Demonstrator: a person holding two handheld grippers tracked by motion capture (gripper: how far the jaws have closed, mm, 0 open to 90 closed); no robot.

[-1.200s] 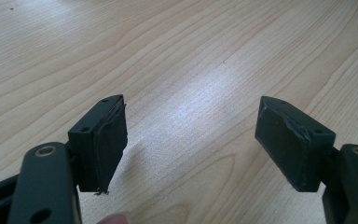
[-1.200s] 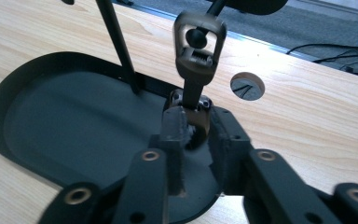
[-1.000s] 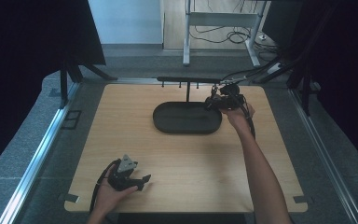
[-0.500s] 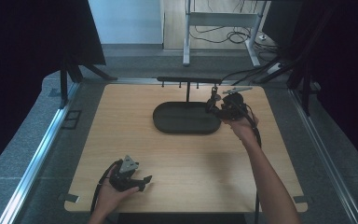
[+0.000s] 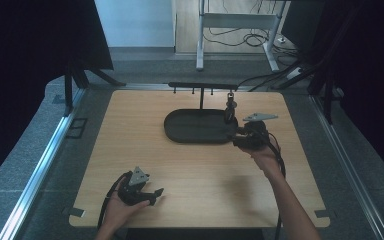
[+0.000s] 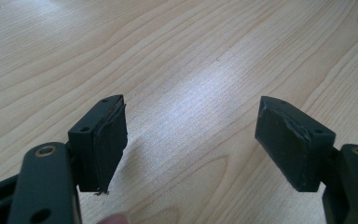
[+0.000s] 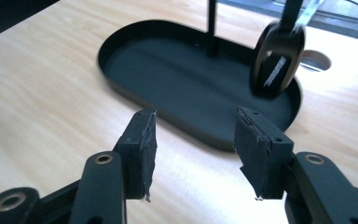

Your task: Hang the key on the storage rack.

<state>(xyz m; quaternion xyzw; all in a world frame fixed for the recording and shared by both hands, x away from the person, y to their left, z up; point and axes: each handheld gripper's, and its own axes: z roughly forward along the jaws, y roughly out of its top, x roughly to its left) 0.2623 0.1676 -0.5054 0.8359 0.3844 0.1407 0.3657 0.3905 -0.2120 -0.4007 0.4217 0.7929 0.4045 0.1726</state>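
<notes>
Grippers (image 7: 193, 154) (image 6: 191, 144) both agape, empty.

Pale wood-grain table (image 5: 130, 150), matt black tray (image 7: 177, 74)

- I count two grippers: the left gripper (image 5: 152, 193) at the near edge, the right gripper (image 5: 233, 139) by the tray, each with its two jaws apart.
- Two hands: the left hand (image 5: 117, 207) and the right hand (image 5: 264, 156), one per gripper.
- Two grey plates (image 5: 260, 117), one on top of each gripper.
- One table (image 5: 130, 130).
- One black oval tray (image 5: 190, 131) on it.
- One post (image 5: 201, 99) standing in the tray, carrying one bar (image 5: 200, 86) across its top.
- I make out three small pegs under that bar, though they are tiny.
- One dark object (image 5: 228, 111) hanging at the bar's right end, a loop shape in the right gripper view.
</notes>
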